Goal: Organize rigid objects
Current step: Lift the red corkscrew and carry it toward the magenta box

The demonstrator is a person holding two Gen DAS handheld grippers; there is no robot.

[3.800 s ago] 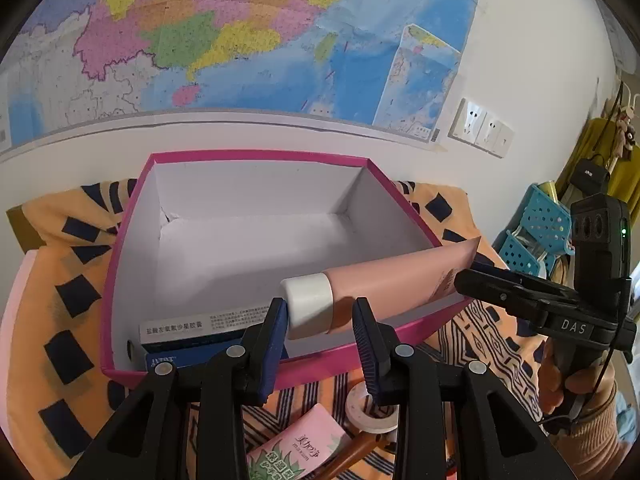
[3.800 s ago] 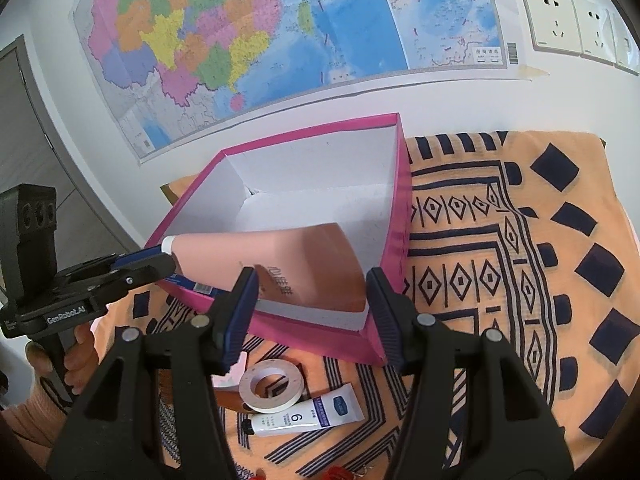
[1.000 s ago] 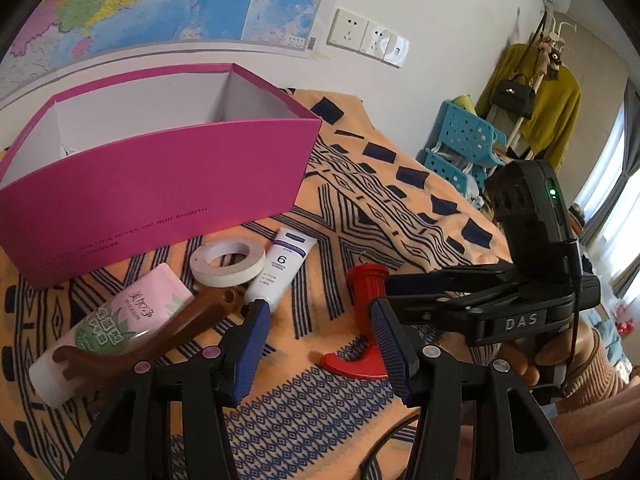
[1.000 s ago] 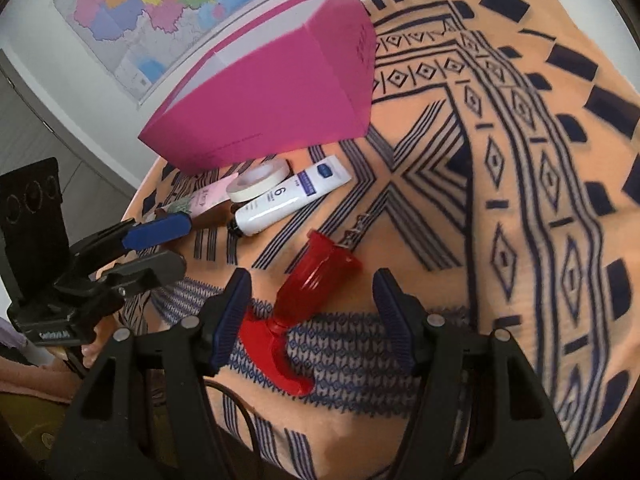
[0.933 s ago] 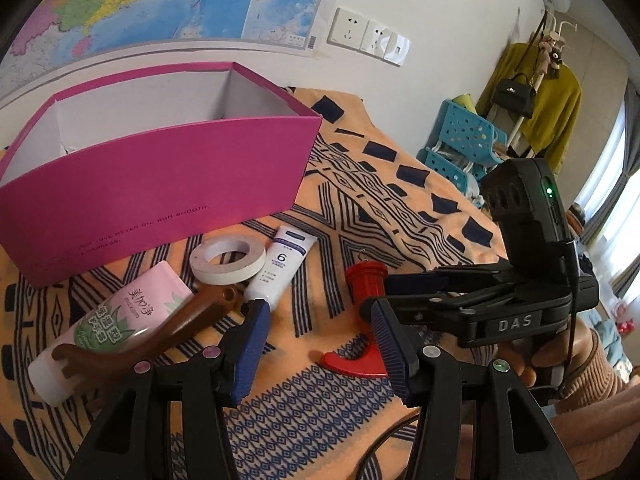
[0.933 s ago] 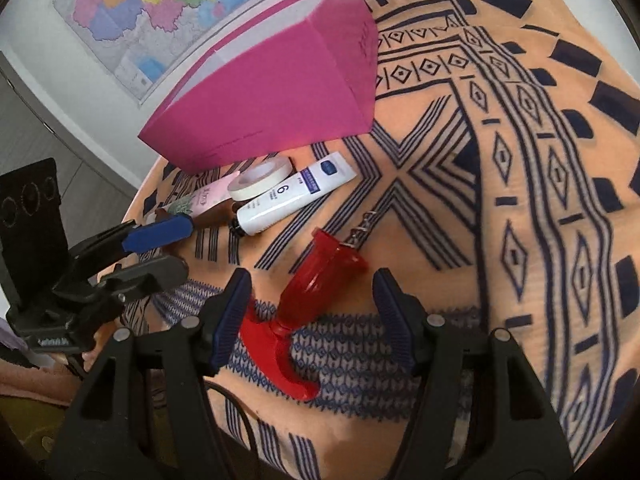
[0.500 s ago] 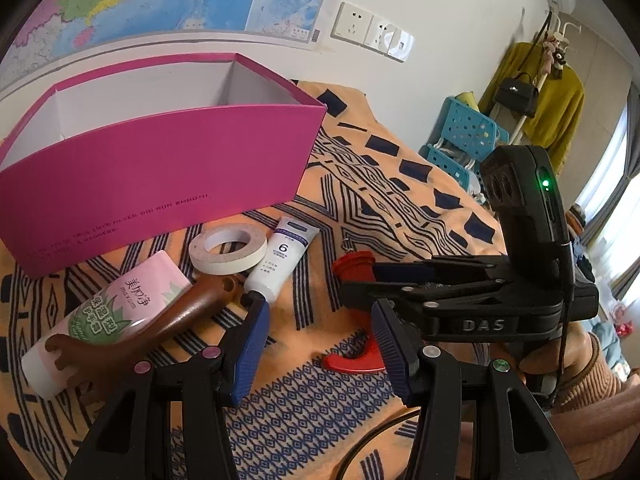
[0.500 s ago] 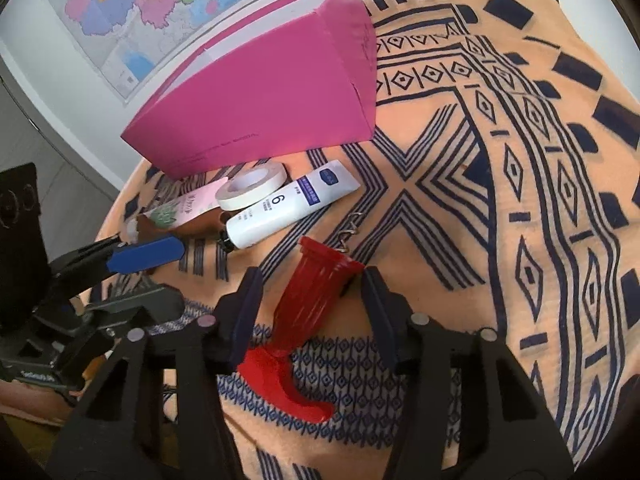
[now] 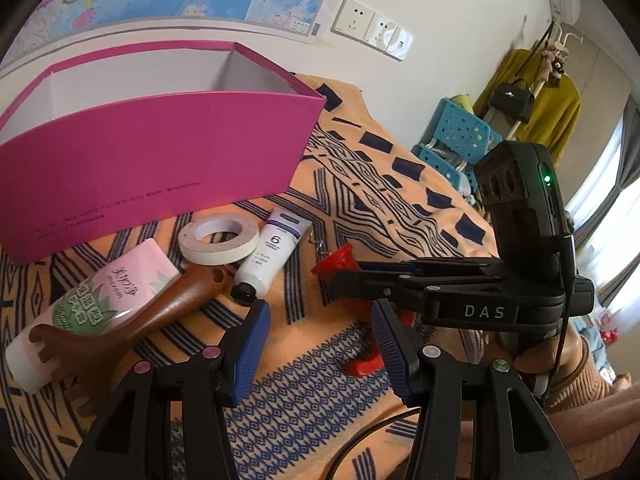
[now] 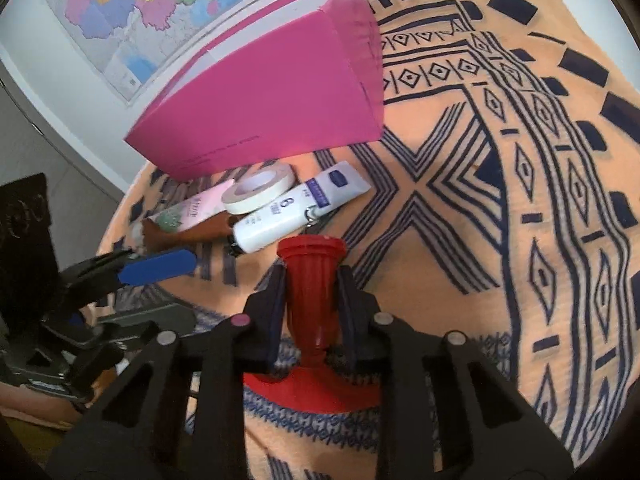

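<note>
Left wrist view: the left gripper [image 9: 318,334] hangs spread and empty, near the pink box [image 9: 152,152]; the red plastic piece [image 9: 340,264] lies just beyond.

Right wrist view: the right gripper [image 10: 310,304] is closing, pads pinching the red plastic piece [image 10: 312,276], short of the pink box [image 10: 272,96].

1 pink box [image 9: 152,152], 2 tubes [image 9: 276,248] [image 9: 100,296], 1 tape roll [image 9: 219,237], 1 wooden scratcher [image 9: 168,304], 1 red tool [image 10: 314,280], 2 grippers [image 9: 318,344] [image 10: 313,312].

Box [image 9: 152,152] at back of blanket [image 9: 400,200]. Before it, tape roll [image 9: 219,237] beside tube [image 9: 276,250]; bottle [image 9: 100,300] left, wooden handle [image 9: 160,304] across it. Corkscrew [image 10: 312,280] nearest, right of tube, between right claw [image 10: 311,312] pads
</note>
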